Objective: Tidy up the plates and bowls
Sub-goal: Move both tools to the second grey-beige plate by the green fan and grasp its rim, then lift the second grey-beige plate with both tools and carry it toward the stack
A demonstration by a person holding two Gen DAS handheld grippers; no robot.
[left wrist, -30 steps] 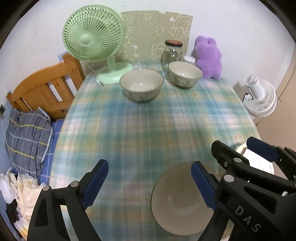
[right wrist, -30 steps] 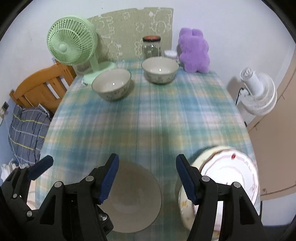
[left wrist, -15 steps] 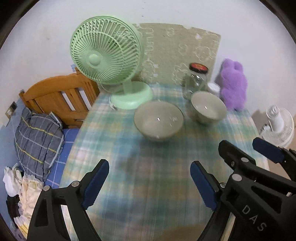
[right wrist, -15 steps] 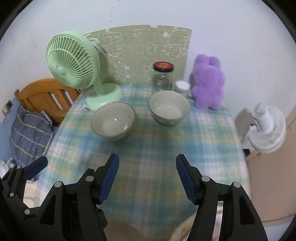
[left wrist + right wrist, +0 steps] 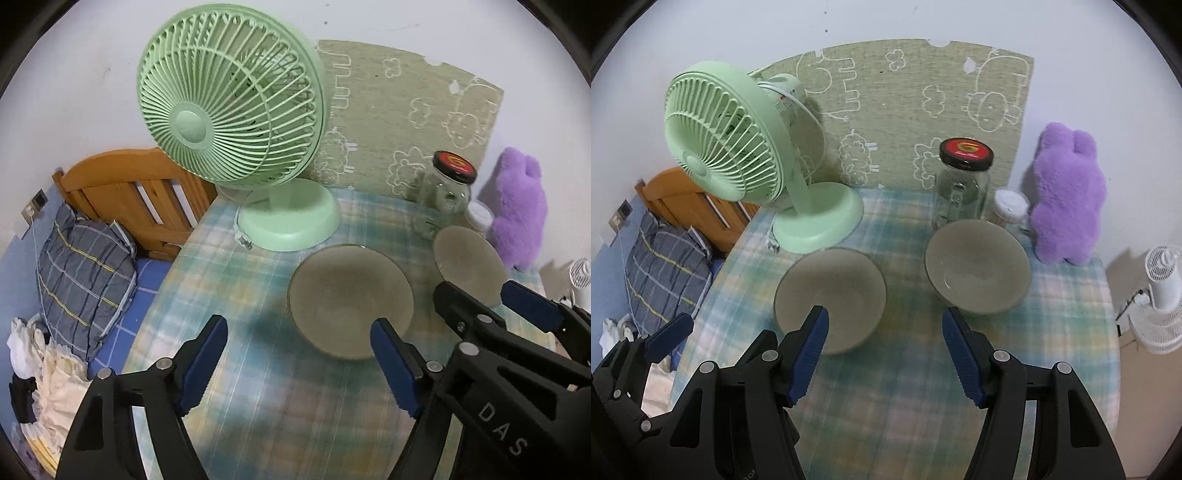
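Note:
Two beige bowls stand on the plaid tablecloth. The left bowl (image 5: 350,299) (image 5: 830,297) sits in front of the fan base. The right bowl (image 5: 469,264) (image 5: 977,266) sits before the jar. My left gripper (image 5: 301,363) is open and empty, its right finger at the left bowl's near rim. My right gripper (image 5: 884,354) is open and empty, low over the cloth between the two bowls; its left finger overlaps the left bowl's near rim. Each gripper shows at the edge of the other's view.
A green desk fan (image 5: 236,110) (image 5: 727,136) stands at the back left. A glass jar with a black lid (image 5: 964,184), a small white-lidded jar (image 5: 1010,206) and a purple plush (image 5: 1065,195) line the back. A wooden bed frame (image 5: 136,199) lies left of the table; a white fan (image 5: 1161,295) stands right.
Both grippers have moved forward across the table toward the two far bowls. The near bowl and the plate at the front have dropped out of view. Both stay open.

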